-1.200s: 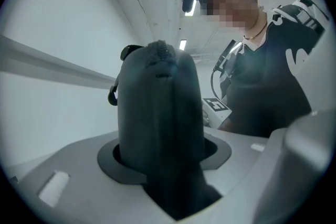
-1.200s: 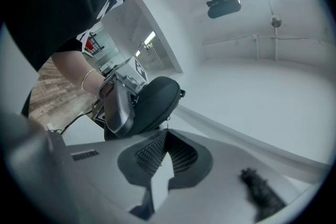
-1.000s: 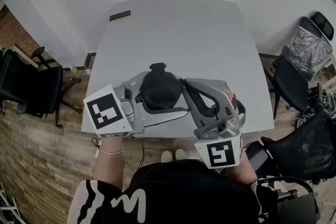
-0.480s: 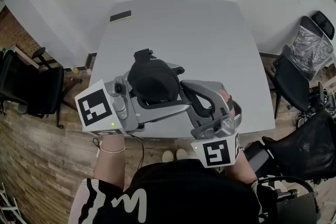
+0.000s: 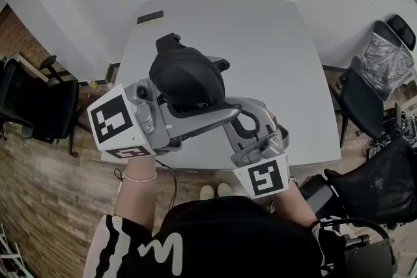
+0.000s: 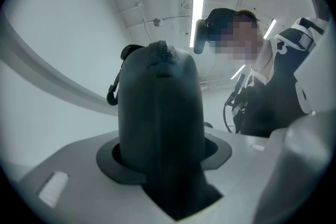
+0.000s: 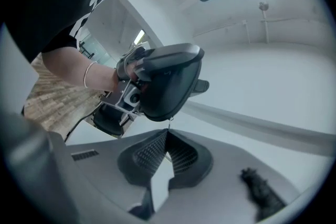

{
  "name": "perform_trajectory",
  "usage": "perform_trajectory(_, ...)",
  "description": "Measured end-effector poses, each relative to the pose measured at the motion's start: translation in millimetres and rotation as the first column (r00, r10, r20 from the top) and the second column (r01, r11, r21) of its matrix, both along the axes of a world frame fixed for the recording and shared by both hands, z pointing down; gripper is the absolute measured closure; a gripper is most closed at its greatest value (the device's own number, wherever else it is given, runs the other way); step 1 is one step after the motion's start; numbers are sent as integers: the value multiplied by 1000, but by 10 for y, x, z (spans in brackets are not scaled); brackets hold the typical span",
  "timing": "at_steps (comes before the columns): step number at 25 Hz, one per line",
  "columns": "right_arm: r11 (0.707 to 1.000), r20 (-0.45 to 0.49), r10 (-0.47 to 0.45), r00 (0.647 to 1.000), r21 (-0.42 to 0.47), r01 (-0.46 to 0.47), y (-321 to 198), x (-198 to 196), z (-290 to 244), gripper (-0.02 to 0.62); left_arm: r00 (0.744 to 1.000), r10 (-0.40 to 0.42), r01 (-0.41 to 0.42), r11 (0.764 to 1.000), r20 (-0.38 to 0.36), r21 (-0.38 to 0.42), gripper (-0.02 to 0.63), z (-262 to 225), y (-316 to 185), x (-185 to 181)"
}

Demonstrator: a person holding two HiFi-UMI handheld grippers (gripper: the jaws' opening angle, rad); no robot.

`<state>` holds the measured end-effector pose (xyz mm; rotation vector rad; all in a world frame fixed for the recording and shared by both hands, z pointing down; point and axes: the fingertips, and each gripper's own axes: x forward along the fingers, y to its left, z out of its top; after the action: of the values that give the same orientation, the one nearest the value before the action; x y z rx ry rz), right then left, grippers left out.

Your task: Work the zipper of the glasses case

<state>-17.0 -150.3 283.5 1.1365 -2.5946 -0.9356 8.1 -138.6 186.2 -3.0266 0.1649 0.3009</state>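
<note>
A black zippered glasses case [image 5: 189, 78] is held up in the air over the near part of the grey table [image 5: 260, 42]. My left gripper [image 5: 208, 101] is shut on it, one jaw on each side. In the left gripper view the case [image 6: 157, 113] stands upright between those jaws, its strap loop at the upper left. My right gripper [image 5: 229, 106] comes in from the lower right. In the right gripper view its ribbed pads [image 7: 152, 152] meet at the tip on the thin zipper pull [image 7: 168, 124], which hangs from the lower edge of the case [image 7: 168, 81].
A small flat dark object [image 5: 149, 18] lies at the table's far left corner. A black chair [image 5: 39, 107] stands to the left on the wood floor. More chairs [image 5: 365, 101] and a mesh seat stand to the right. A person's hand [image 7: 102, 78] holds the left gripper.
The left gripper has lifted the case higher and towards the far left, tilting it. The right gripper has followed it, staying at the case's lower edge.
</note>
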Motion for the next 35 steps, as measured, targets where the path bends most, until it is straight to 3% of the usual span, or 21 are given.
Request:
perform_trajectory(6,989,142,-50,989,-131,69,-31,-124,123,591,999,-33,34,999,6,-23,344,-13,-95,20)
perform_trajectory(17,982,151,-59,987,-168,84,-7,-239,184,591,998,-57,57,997,-7,-50,344,1,-145,-16)
perform_trajectory(24,973,144,-51,988,-215,81,-9,-212,304,589,990,-138,136,987,-13,-85,342,101,-248,-48)
perform_trajectory(26,973,90,-35,995,-224,55,-5,-203,401,589,975,-218,213,973,-44,-92,342,113,-317,-198)
perform_trajectory(29,976,64,-5,998,-218,19,-49,-117,494,589,918,-385,373,920,-94,-124,342,203,-450,-551)
perform_trajectory(31,969,121,37,992,-246,-6,-114,26,434,590,878,-469,453,879,-94,-149,344,332,-488,-702)
perform_trajectory(35,939,243,132,961,-341,-43,-229,302,158,589,834,-552,545,823,-4,-160,344,649,-462,-692)
